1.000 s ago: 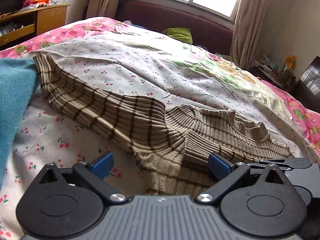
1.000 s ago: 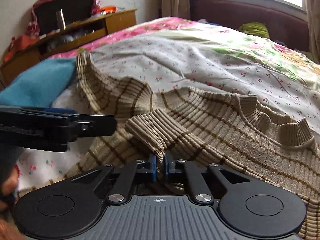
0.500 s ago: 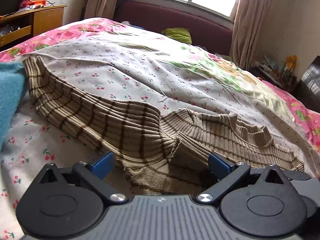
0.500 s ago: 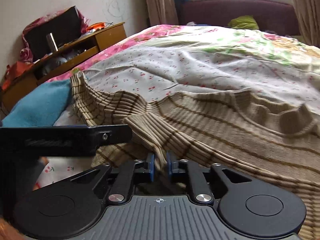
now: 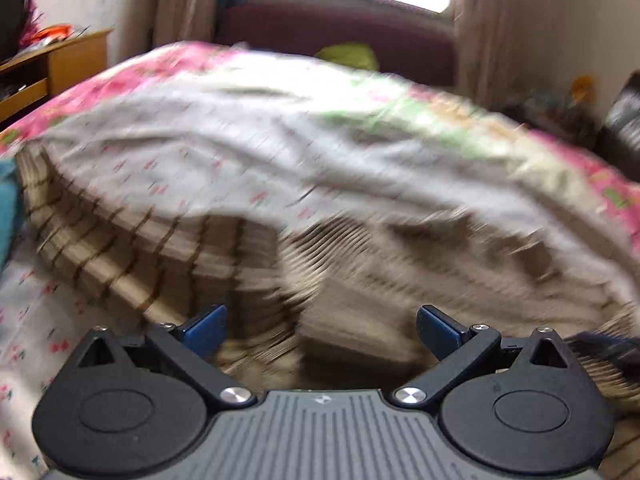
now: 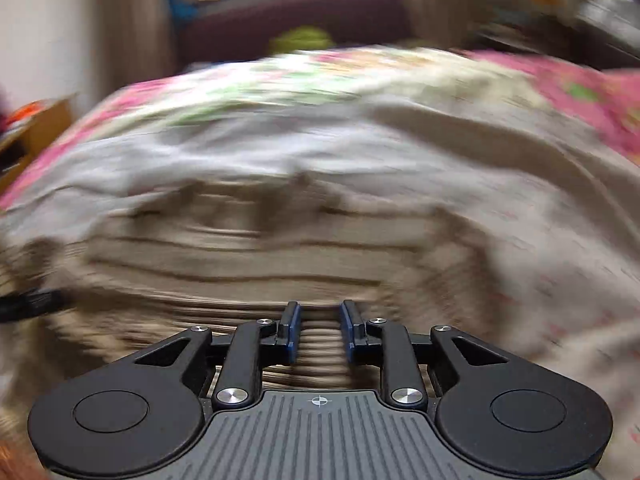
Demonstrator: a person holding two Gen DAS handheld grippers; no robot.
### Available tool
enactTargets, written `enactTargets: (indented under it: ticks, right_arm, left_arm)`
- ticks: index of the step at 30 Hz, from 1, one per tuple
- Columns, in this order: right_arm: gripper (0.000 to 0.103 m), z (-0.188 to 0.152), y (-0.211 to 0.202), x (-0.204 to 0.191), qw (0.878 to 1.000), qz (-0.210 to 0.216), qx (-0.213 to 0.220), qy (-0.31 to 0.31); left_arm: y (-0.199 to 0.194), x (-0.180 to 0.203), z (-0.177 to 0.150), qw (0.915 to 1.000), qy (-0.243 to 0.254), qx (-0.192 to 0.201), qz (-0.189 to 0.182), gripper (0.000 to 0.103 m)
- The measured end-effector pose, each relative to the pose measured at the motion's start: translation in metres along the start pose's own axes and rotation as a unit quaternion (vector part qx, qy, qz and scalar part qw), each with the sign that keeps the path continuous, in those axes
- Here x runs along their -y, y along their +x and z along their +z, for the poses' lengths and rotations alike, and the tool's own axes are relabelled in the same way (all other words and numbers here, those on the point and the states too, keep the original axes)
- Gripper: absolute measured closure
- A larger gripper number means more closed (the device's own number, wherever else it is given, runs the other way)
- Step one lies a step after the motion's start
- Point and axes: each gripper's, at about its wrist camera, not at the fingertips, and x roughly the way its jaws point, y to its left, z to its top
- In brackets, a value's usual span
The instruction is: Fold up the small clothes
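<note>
A beige ribbed sweater with brown stripes (image 5: 224,248) is spread on the bed (image 5: 248,152), which is covered by a white sheet printed with small cherries. Seen from the left wrist, one sleeve runs away from the sweater's body toward a teal cloth (image 5: 7,204) at the edge of the view, while a folded flap of knit (image 5: 360,320) lies on the body just ahead of the left tongs (image 5: 320,324). Both views are heavily blurred, so fine detail of the knit cannot be read.

The left tongs are spread wide, with nothing between the blue pads (image 5: 206,326), and are held low over the folded flap. The right tongs (image 6: 320,332) are parted by a narrow gap, through which ribbed knit (image 6: 320,344) is seen; whether cloth is pinched or merely lies below the gap cannot be told. The collar (image 6: 256,200) is seen beyond the right tongs, on the far side of the sweater's body.

The step in hand is judged to be an early fold, a sleeve or side being laid over the body. For the next move, the outstretched sleeve would need to be gripped near its cuff, carried across the body, and laid flat without the folded flap being dragged.
</note>
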Motion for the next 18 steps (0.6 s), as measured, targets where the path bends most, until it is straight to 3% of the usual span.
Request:
enactTargets:
  ticks: [2, 5, 8, 11, 15, 18]
  right_arm:
    - [0.081, -0.005, -0.003, 0.002, 1.000, -0.008, 0.003, 0.001]
    - [0.078, -0.002, -0.013, -0.021, 0.999, -0.010, 0.014, -0.044]
    - [0.078, 0.009, -0.023, -0.057, 0.996, 0.038, 0.023, -0.077]
    - [0.077, 0.022, -0.027, -0.108, 0.987, 0.094, 0.026, -0.130]
    - [0.076, 0.041, -0.030, -0.185, 0.966, 0.168, 0.011, -0.196]
    - [0.068, 0.054, -0.028, -0.244, 0.948, 0.212, -0.001, -0.237]
  left_arm:
    - [0.007, -0.008, -0.004, 0.9994, -0.006, -0.016, 0.029, 0.000]
    - [-0.001, -0.008, -0.009, 0.9991, -0.002, -0.007, 0.042, 0.000]
    - [-0.014, -0.008, -0.014, 0.9988, 0.007, -0.002, 0.049, 0.000]
    - [-0.036, -0.026, -0.017, 0.9988, -0.039, -0.002, 0.027, 0.000]
    - [-0.057, -0.057, -0.021, 0.9941, -0.100, 0.011, 0.041, 0.000]
    - [-0.063, -0.079, -0.022, 0.9889, -0.134, 0.031, 0.058, 0.000]
